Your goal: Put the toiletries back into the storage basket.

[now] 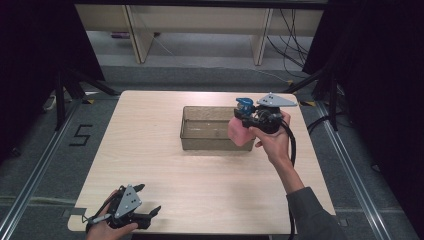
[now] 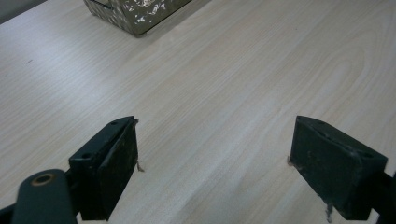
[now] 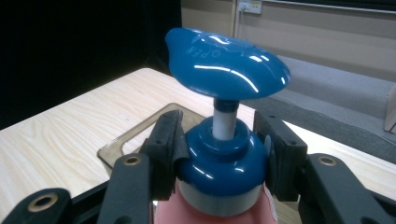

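Note:
A pink pump bottle (image 1: 238,132) with a blue pump head (image 3: 224,63) hangs over the right end of a clear brown plastic bin (image 1: 192,134). My right gripper (image 1: 246,119) is shut on the bottle's blue collar (image 3: 219,161), one pad on each side, and holds it upright above the table. At the table's near left corner my left gripper (image 1: 150,200) lies low in a hand; its jaws stand wide apart over bare wood (image 2: 210,140) with nothing between them.
The light wooden table (image 1: 150,165) has open surface between the bin and the near edge. A corner of the bin (image 2: 135,14) lies ahead of the left gripper. Desk legs and cables stand beyond the far edge; dark curtains flank both sides.

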Demonstrator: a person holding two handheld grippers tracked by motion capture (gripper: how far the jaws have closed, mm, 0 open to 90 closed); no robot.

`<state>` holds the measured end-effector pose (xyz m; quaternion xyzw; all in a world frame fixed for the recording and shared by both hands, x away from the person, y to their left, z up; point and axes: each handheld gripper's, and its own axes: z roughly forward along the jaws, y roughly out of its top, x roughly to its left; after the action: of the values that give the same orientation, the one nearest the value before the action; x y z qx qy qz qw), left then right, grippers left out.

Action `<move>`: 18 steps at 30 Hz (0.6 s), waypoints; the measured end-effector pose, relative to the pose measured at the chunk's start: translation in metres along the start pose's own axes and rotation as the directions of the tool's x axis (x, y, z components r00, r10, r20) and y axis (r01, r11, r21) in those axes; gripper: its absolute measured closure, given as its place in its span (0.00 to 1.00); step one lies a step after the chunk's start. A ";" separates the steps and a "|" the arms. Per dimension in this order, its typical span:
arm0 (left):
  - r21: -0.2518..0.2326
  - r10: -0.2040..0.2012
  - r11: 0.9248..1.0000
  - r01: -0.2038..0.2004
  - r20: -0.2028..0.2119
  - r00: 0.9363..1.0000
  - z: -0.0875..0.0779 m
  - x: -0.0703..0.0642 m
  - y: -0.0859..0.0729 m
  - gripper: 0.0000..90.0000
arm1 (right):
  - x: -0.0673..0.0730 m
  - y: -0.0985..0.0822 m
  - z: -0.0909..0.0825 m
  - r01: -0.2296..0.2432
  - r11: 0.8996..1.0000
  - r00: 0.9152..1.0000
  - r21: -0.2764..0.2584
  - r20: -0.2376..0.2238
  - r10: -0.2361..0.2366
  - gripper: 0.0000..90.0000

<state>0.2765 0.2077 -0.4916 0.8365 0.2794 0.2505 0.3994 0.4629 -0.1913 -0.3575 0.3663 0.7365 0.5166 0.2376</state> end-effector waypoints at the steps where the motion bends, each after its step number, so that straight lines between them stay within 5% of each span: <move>1: 0.000 0.000 1.000 0.000 0.000 1.000 0.000 0.000 0.000 0.16 | -0.002 0.000 0.001 0.016 1.000 1.000 -0.004 0.010 -0.016 0.60; 4: 0.015 0.005 1.000 -0.005 0.005 1.000 0.000 0.001 0.000 0.16 | -0.006 0.001 0.007 -0.015 1.000 1.000 -0.001 0.014 0.015 0.60; 18: 0.016 0.011 1.000 -0.012 0.008 1.000 0.000 0.001 0.000 0.16 | -0.019 0.002 0.024 -0.026 1.000 0.998 0.003 0.055 0.026 0.60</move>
<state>0.2771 0.2082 -0.4910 0.8422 0.2749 0.2472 0.3925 0.4931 -0.1920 -0.3647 0.3904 0.7259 0.5081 0.2501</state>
